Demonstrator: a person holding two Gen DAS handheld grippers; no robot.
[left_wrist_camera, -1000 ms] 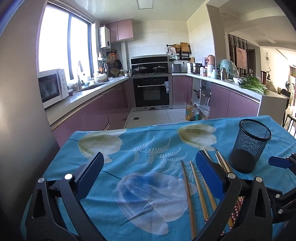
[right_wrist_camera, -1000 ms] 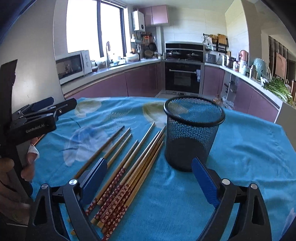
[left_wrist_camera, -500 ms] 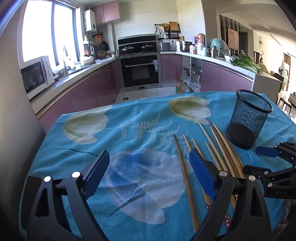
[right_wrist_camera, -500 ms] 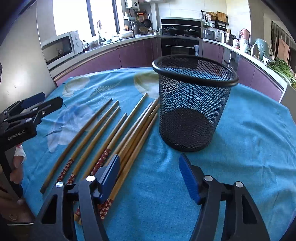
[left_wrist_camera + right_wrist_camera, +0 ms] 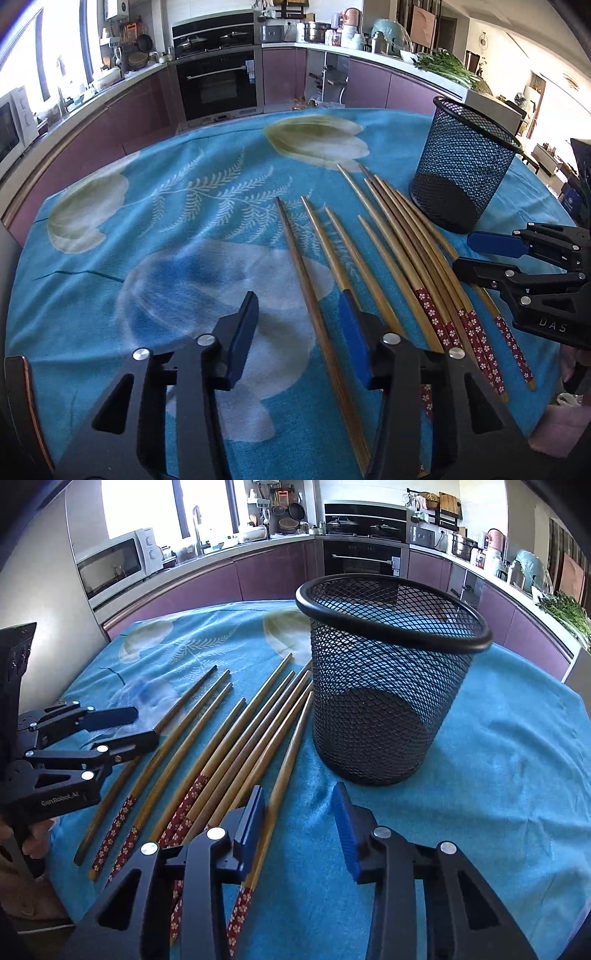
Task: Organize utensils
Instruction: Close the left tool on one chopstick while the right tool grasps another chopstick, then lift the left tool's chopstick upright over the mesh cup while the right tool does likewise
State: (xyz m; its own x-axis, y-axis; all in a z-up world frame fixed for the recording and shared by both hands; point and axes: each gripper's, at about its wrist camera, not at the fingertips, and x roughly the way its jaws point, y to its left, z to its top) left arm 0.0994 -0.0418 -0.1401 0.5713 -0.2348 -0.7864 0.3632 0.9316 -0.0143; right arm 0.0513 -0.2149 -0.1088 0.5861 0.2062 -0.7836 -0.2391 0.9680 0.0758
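Chopsticks (image 5: 236, 738) all lying loose mid-table on blue cloth (image 5: 498, 775), none sitting in mesh cup (image 5: 388, 686) just beside them. I'm holding left gripper (image 5: 301, 343) and right gripper (image 5: 299, 830) over handle ends, jaws wide, gripping nothing. I'm judging sorting not begun.

We note wooden chopsticks (image 5: 388, 236), some with red flowered ends, lying side by side, fanned on the blue cloth; black mesh cup (image 5: 388, 686) upright, empty, just beside their tips.
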